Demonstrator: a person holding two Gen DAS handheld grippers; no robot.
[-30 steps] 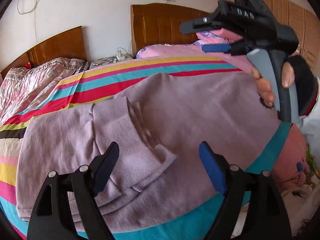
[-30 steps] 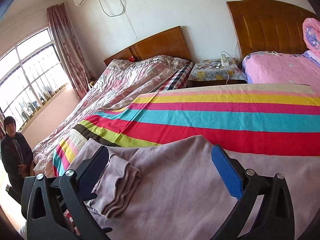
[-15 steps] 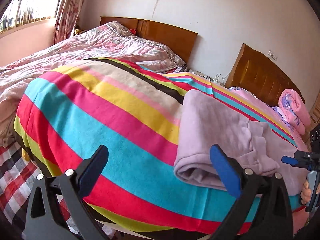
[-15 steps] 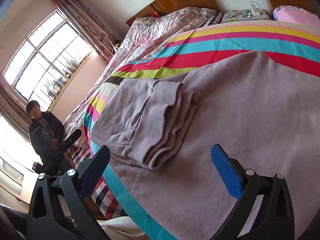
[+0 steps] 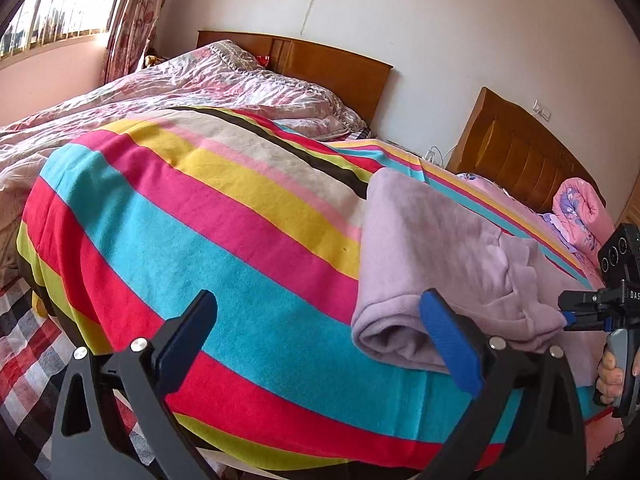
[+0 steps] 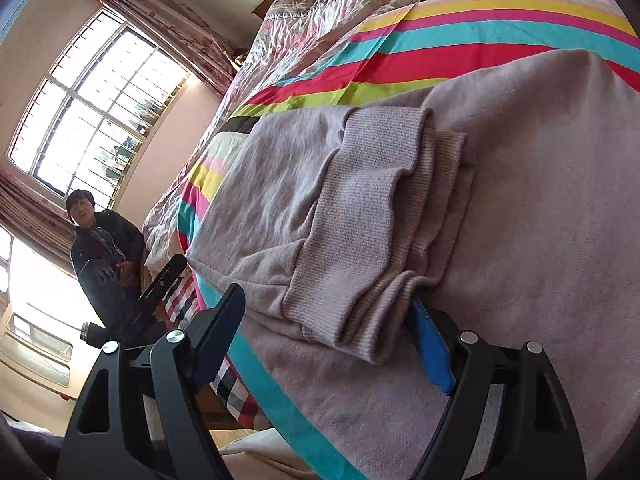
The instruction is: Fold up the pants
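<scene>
Pants folded, right of frame, on striped blanket. Left gripper spread wide, empty. Right gripper spread wide, straddling cuffs.

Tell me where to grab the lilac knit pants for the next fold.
Probably grip the lilac knit pants at the stacked ribbed cuffs, coming from the near bed edge. Their layered edges face the open right hand-held gripper and sit raised above the flat fabric.

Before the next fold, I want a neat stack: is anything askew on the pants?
Yes. The ribbed cuffs folded onto the pants lie staggered, their edges not lined up. Both grippers are open, holding nothing.
</scene>
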